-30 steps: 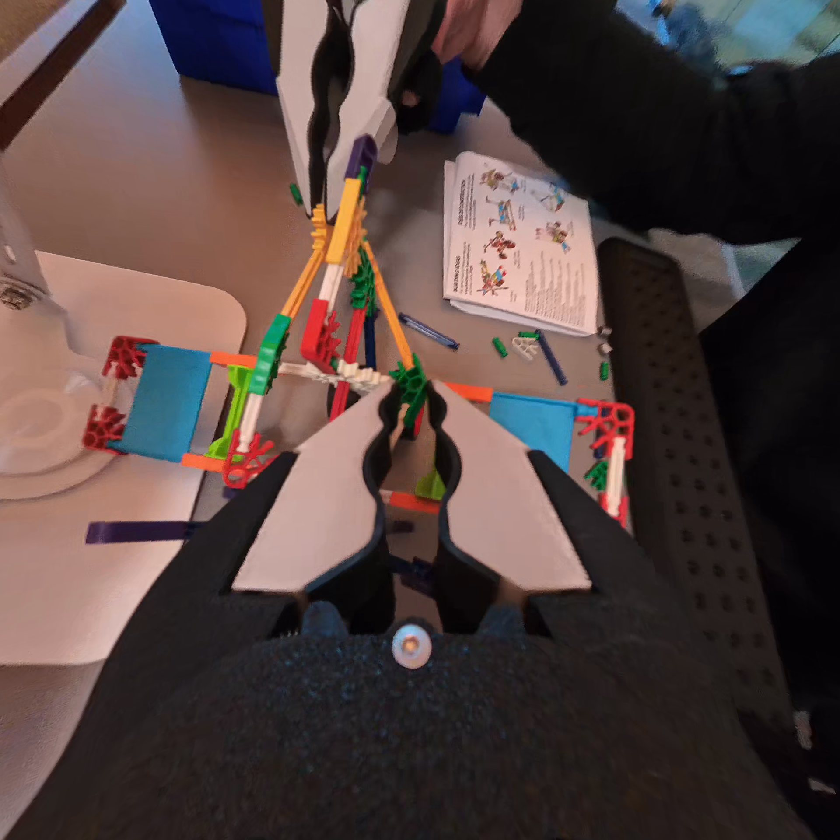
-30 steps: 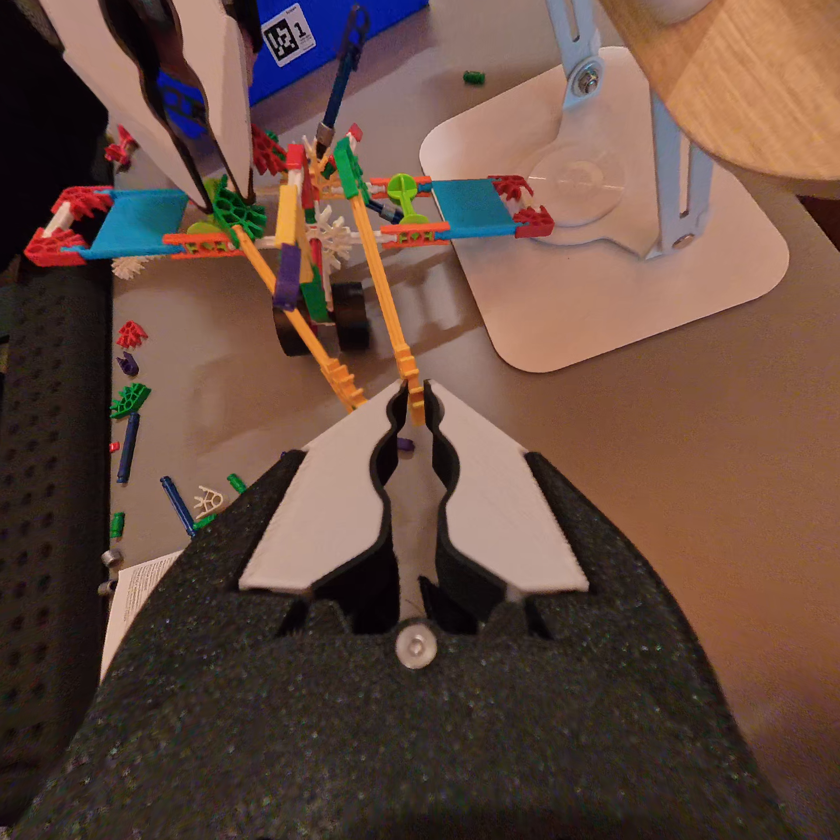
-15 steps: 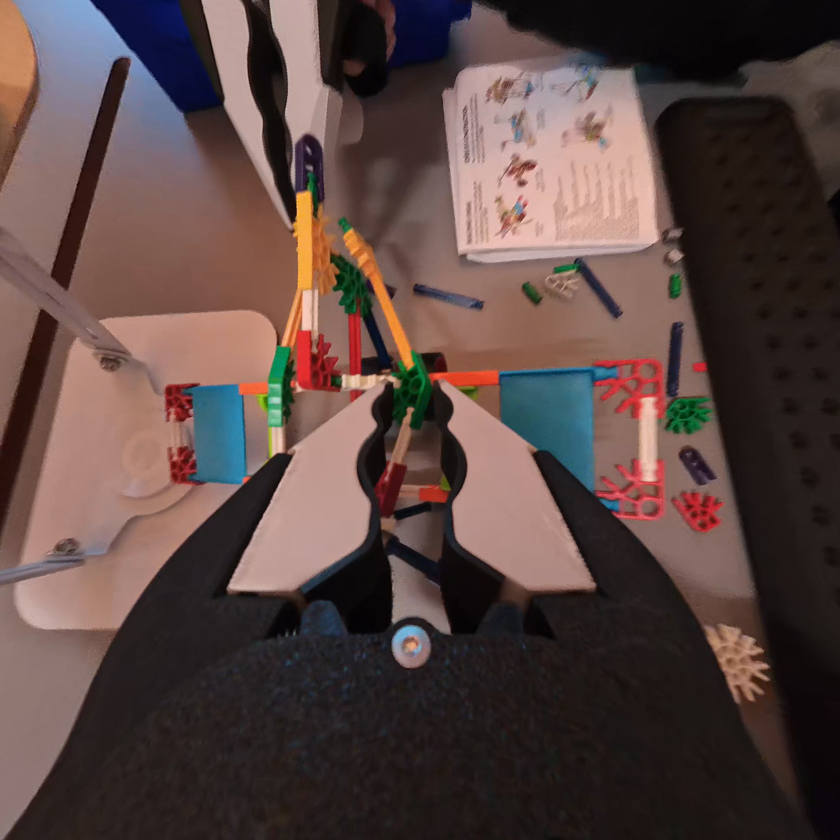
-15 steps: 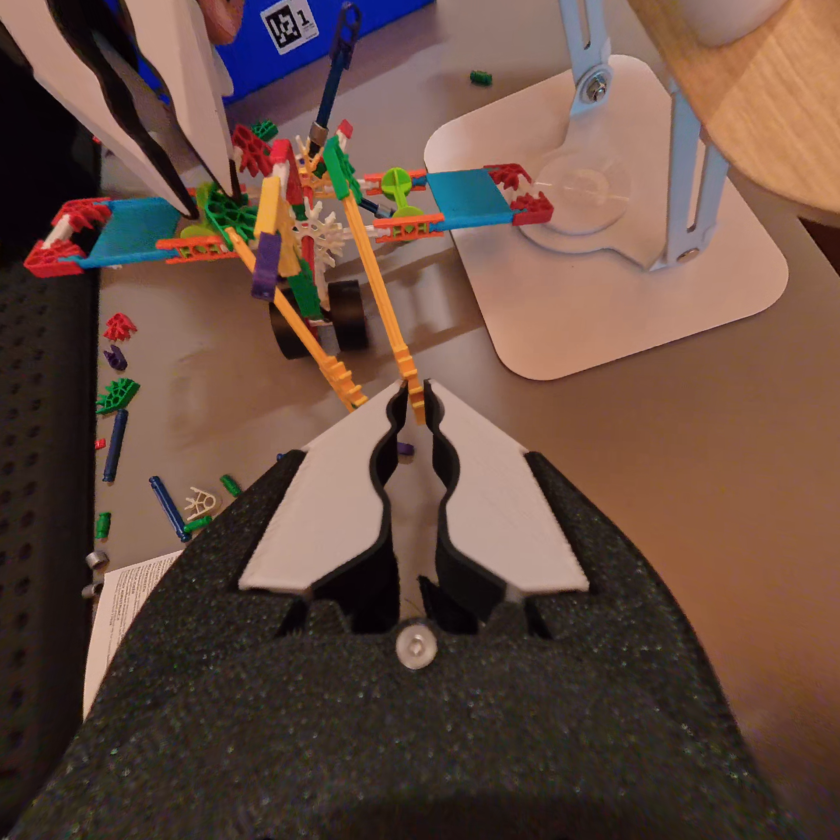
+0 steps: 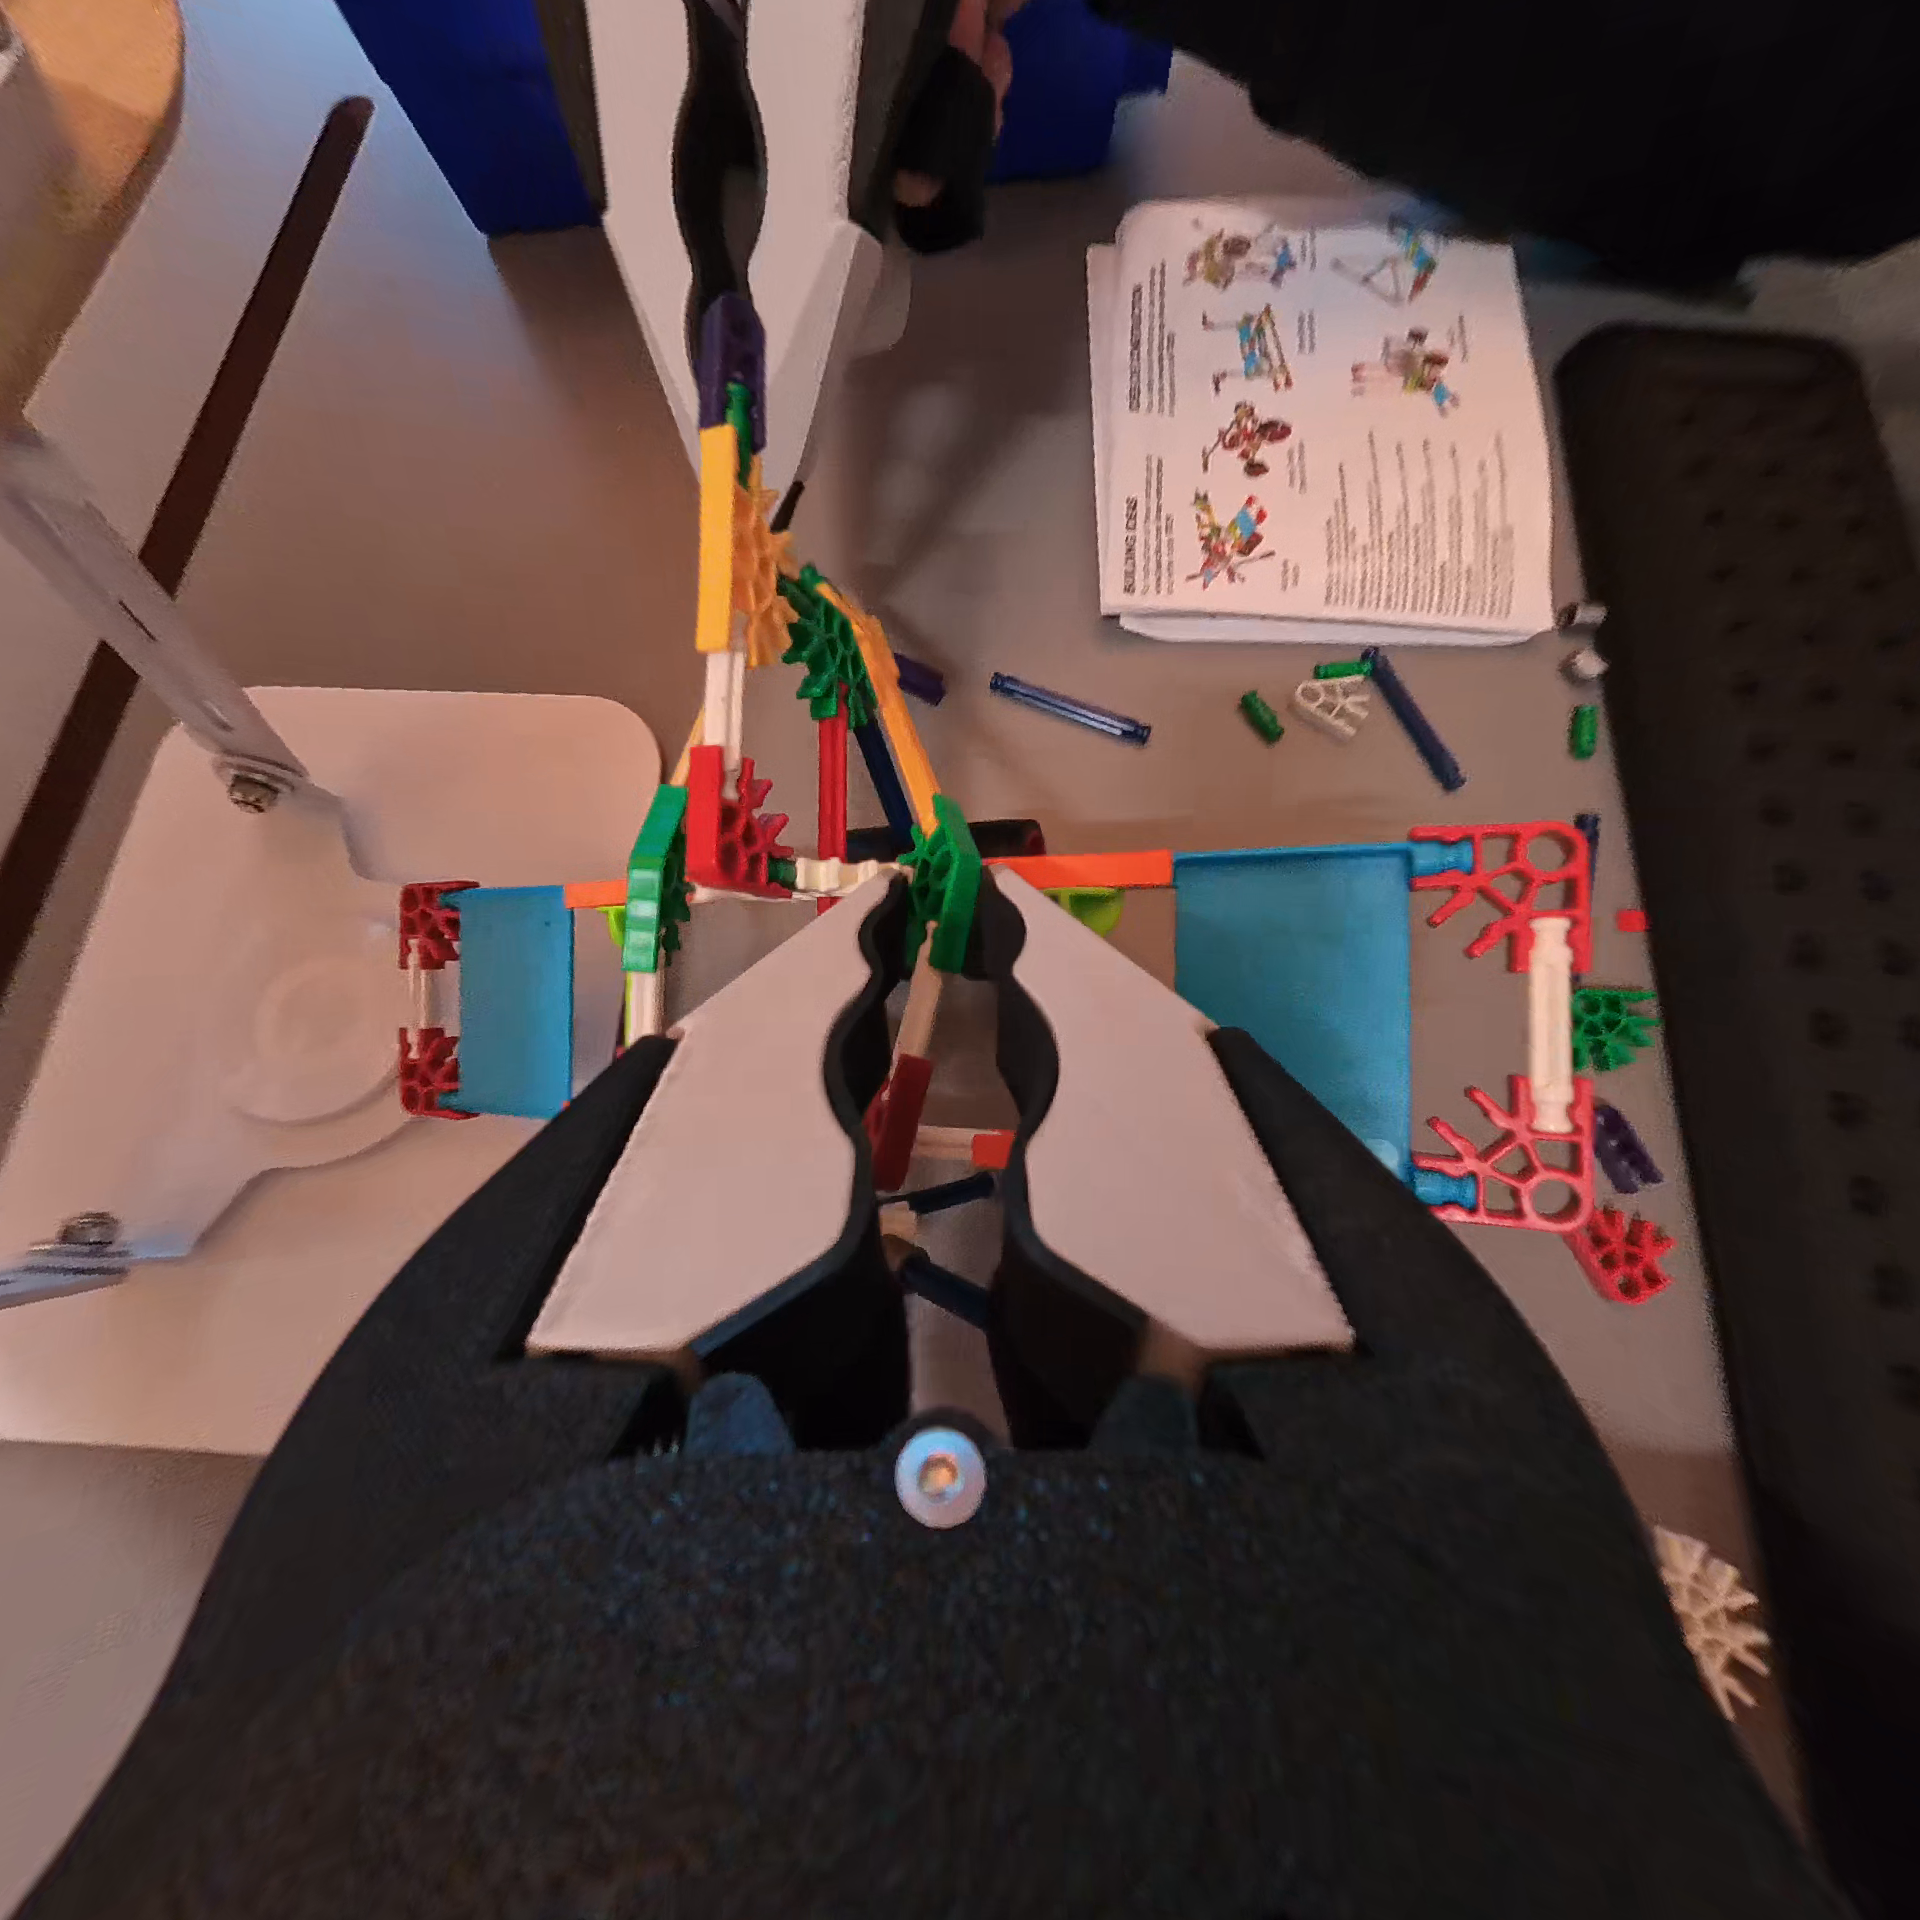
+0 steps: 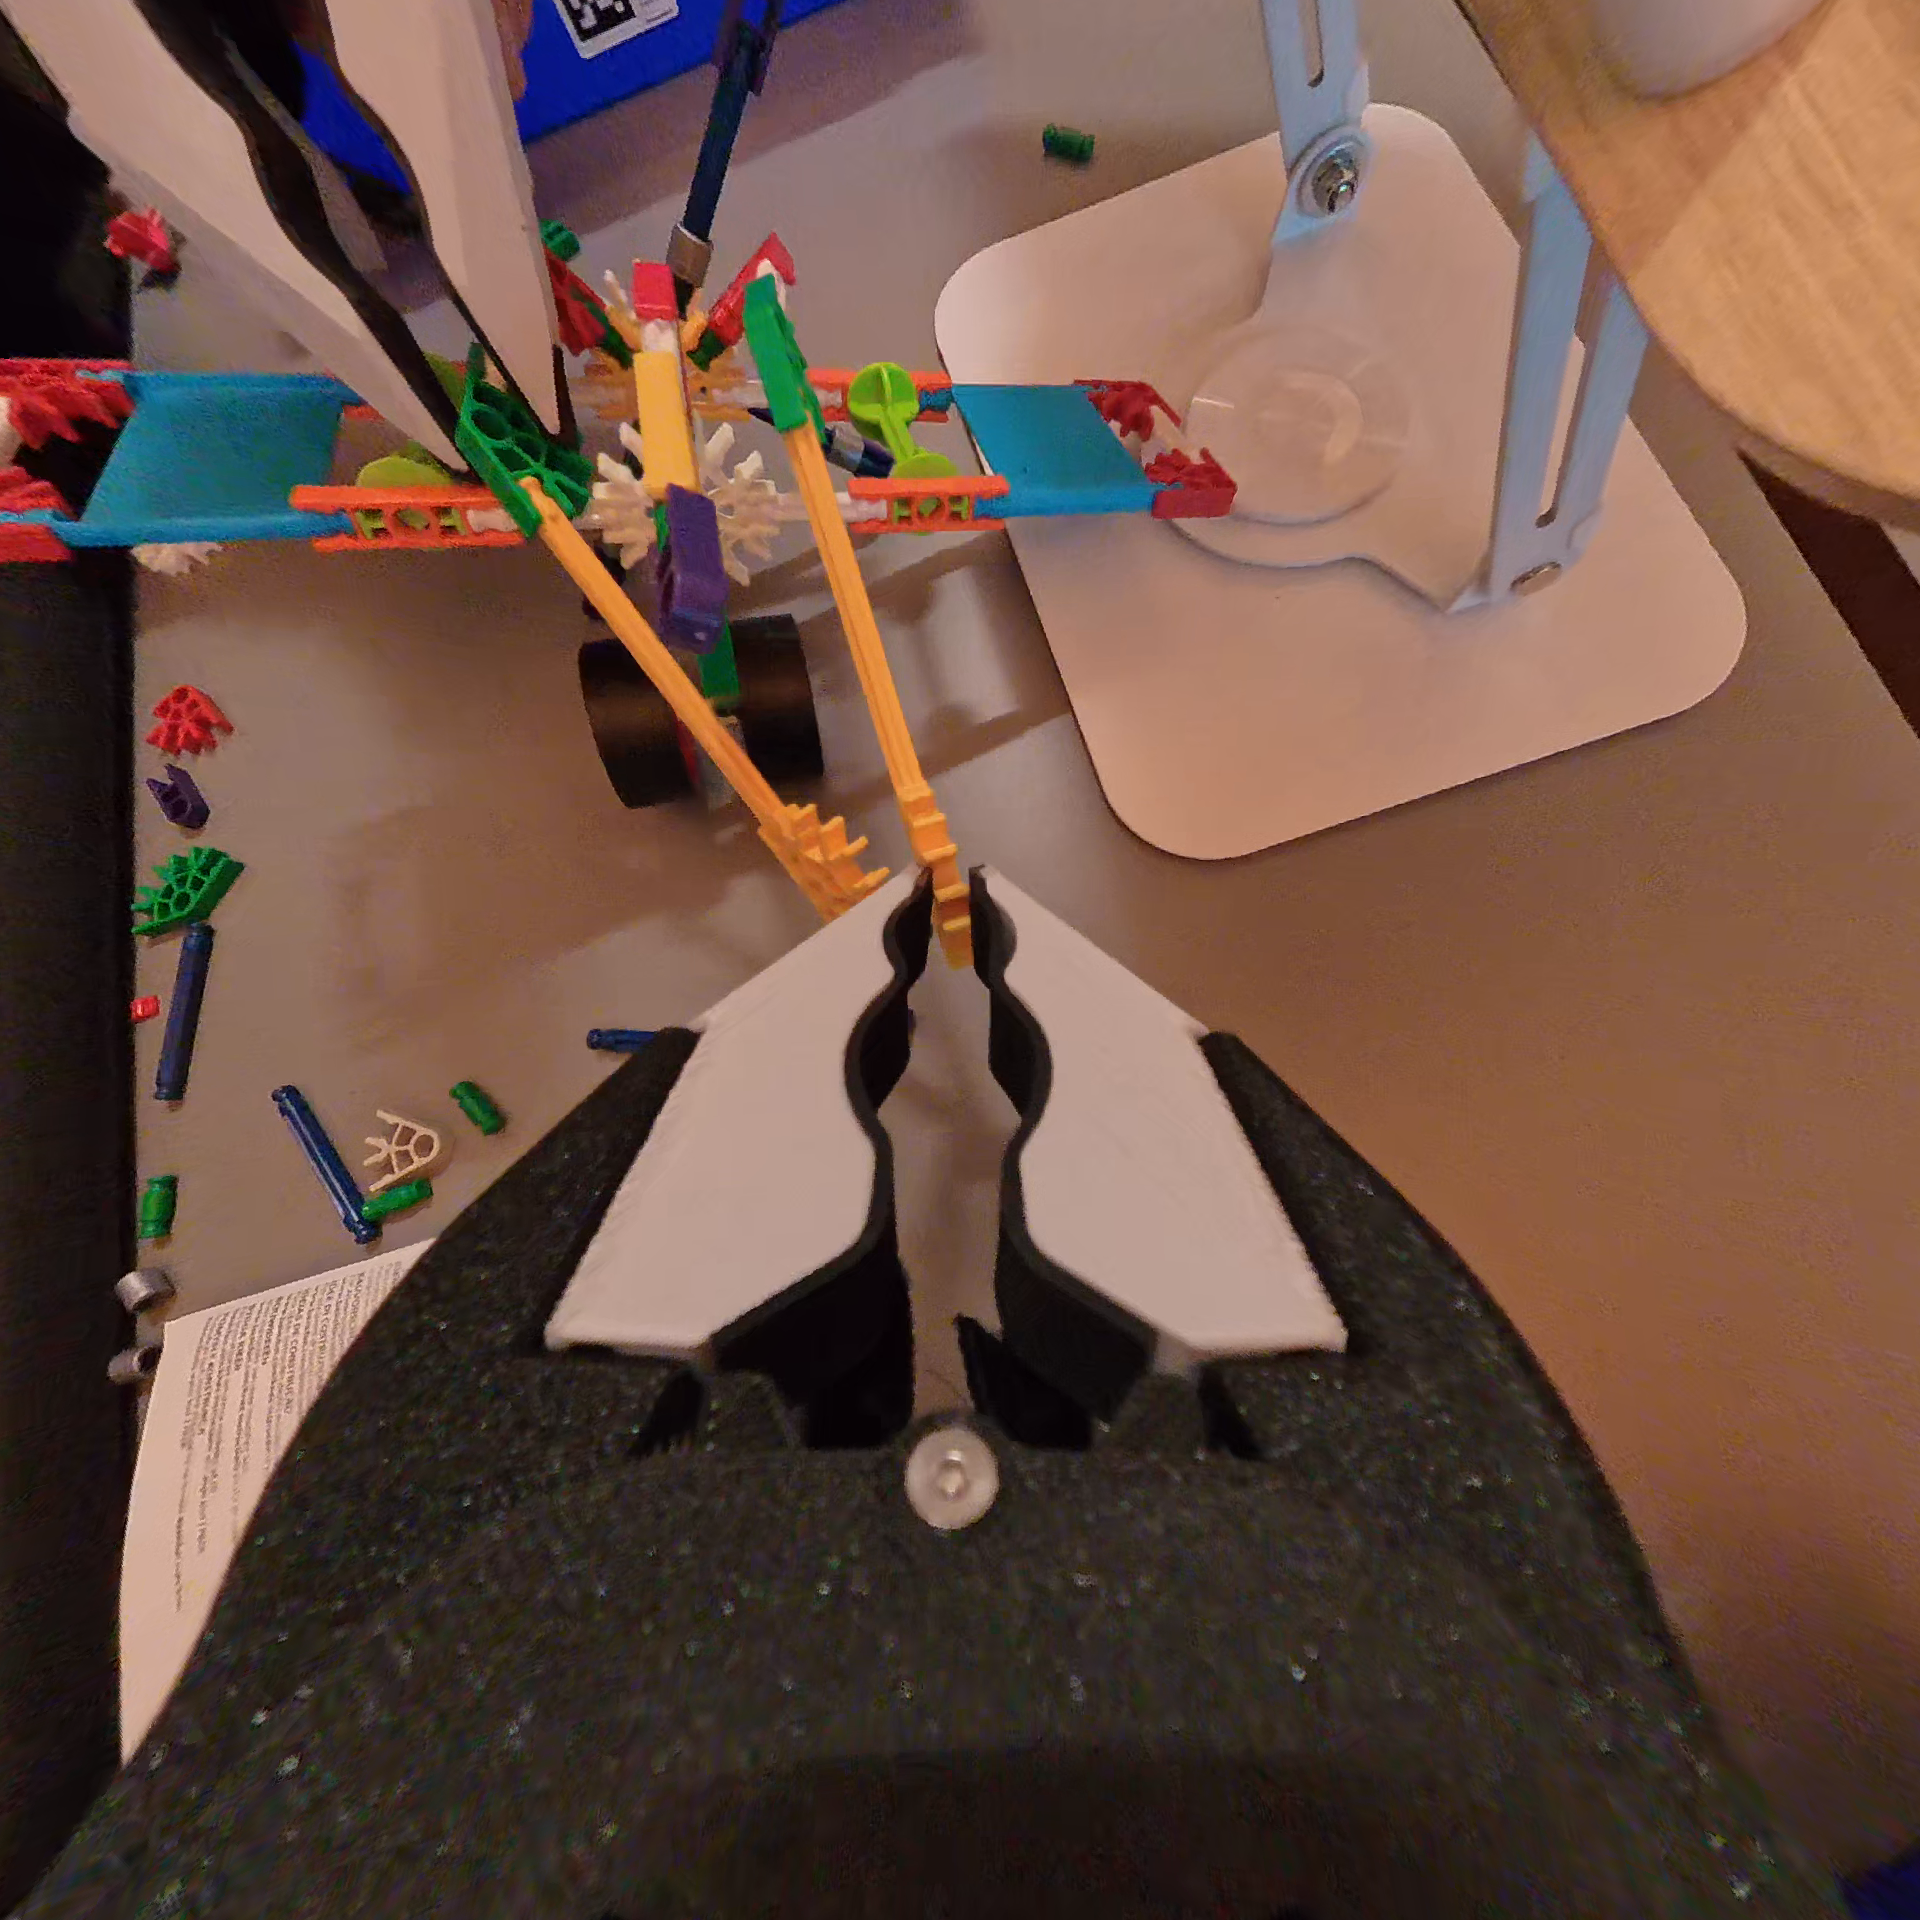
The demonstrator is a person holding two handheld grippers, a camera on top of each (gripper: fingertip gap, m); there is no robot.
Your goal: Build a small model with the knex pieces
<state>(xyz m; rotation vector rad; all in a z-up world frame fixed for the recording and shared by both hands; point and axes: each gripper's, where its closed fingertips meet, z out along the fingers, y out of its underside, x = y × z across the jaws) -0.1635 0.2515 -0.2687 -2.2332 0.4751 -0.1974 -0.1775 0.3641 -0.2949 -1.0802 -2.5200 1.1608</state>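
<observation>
My left gripper (image 5: 940, 914) was clamped on the green fan connector (image 5: 943, 883) at the hub of the toy model (image 6: 665, 457), the connector pinched edge-on between the tips. My right gripper (image 6: 948, 902) was closed on the yellow connector (image 6: 943, 883) at the near end of a long yellow rod (image 6: 847, 592); the rod ran up to a green piece on the model. A second yellow rod (image 6: 665, 686) ended just left of my right tips, not gripped as far as I could tell.

The model stood on the grey table (image 6: 1351, 1039) on black wheels (image 6: 696, 696), blue panels (image 5: 1294, 966) sticking out on both sides with red connectors (image 5: 1507, 883) at the ends. One blue panel reached over the white stand base (image 6: 1403, 675); touching or not, couldn't tell.

Loose parts lay on the table near the instruction booklet (image 5: 1320, 416): a dark blue rod (image 5: 1070, 710), short green pegs (image 5: 1259, 717), a white connector (image 5: 1335, 701), a green fan piece (image 6: 187, 878), a red piece (image 6: 187, 719). A black perforated mat (image 5: 1766, 831) ran along the table edge, a blue box (image 5: 499, 114) sat beyond the model, and a wooden round top (image 6: 1714, 208) was above the stand
</observation>
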